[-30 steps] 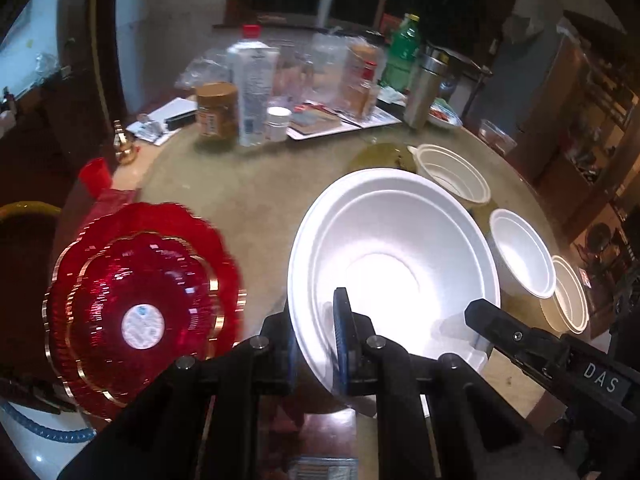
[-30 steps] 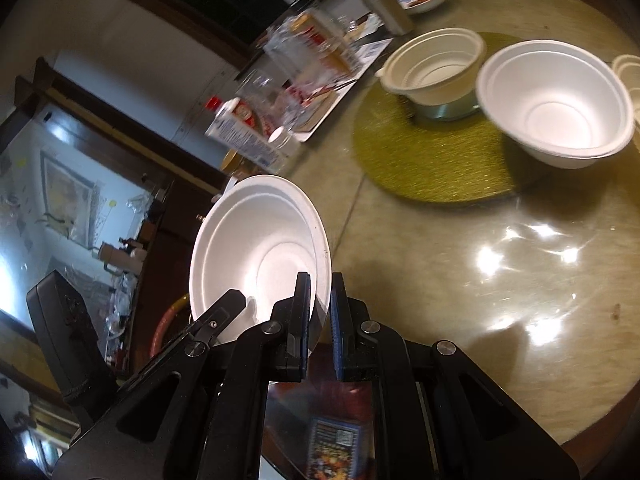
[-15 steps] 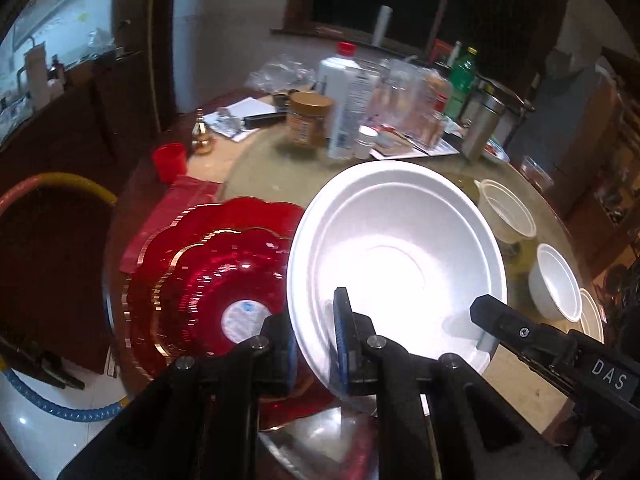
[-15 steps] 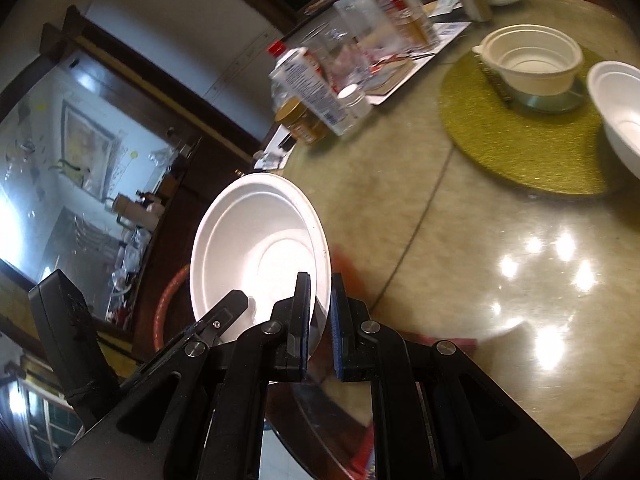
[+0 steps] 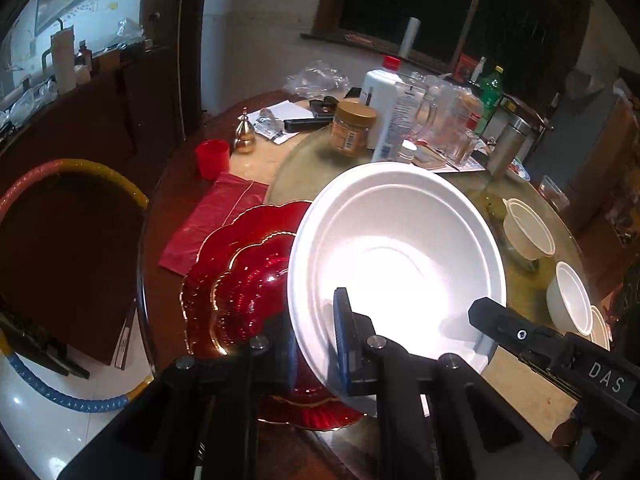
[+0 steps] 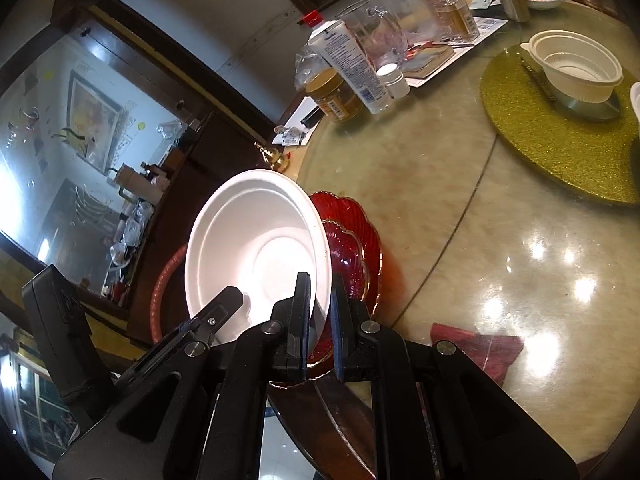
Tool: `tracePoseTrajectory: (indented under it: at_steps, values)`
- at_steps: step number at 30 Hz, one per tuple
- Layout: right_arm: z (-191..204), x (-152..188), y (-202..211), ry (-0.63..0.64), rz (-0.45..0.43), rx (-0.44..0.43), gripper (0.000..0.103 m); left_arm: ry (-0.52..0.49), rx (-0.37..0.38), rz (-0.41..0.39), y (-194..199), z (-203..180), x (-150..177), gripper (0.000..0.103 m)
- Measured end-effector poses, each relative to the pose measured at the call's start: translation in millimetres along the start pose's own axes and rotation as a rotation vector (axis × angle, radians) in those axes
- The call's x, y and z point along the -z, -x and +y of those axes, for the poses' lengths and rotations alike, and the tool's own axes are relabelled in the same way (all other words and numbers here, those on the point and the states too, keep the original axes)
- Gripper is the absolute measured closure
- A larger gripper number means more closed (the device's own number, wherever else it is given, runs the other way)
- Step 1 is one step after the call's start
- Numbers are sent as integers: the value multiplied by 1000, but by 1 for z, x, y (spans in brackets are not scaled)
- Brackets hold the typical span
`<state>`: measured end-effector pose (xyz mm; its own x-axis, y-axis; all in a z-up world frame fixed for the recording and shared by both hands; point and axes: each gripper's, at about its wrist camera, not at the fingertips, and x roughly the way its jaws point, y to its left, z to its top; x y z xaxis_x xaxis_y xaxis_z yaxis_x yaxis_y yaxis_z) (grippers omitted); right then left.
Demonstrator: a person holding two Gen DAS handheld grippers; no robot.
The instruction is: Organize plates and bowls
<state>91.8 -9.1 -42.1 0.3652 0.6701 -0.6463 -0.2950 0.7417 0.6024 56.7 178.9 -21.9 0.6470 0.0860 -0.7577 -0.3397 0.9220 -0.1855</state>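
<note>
Between the pads of the left tool sat the near rim of a large white foam bowl, clamped tight; the right tool pinched the opposite rim of that bowl. Just beyond and beneath it lay stacked red scalloped glass plates with gold edging on the round marble desk. Farther right stood smaller white bowls.

A large white bowl tilts between both grippers, pinched at opposite rims, above stacked red scalloped plates.
</note>
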Motion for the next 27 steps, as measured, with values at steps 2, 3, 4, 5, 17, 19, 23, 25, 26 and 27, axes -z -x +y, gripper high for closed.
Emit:
tracePoseTrajectory:
  at_steps: [2,3,4,5,17,19,23,25,26,27]
  values:
    - [1,1,-3,2,6,3,94,3,-2,1,-1,3,1,89]
    - [1,1,-5,3,10,5,94,5,-3,3,-1,5,1,89]
    - [1,1,-7,3,15,6,94,8,-4,5,-2,6,1,89]
    - [2,1,-9,4,18,7,94,10,-5,6,-3,9,2,89]
    - [9,1,-33,19,62,28,94,35,-23,35,-15,25,3,89]
    - [11,1,-37,28,64,34,94,40,-24,39,-17,27,2,89]
    - [12,0,-45,33,78,41,94,44,-31,42,-20,31,2,89]
    - [11,1,-50,32,89,46,94,45,-36,48,-23,32,2,89]
    - [11,1,-52,32,93,47,94,47,-38,53,-24,33,3,89]
    - [10,1,-54,31,99,50,94,47,-40,55,-26,34,3,89]
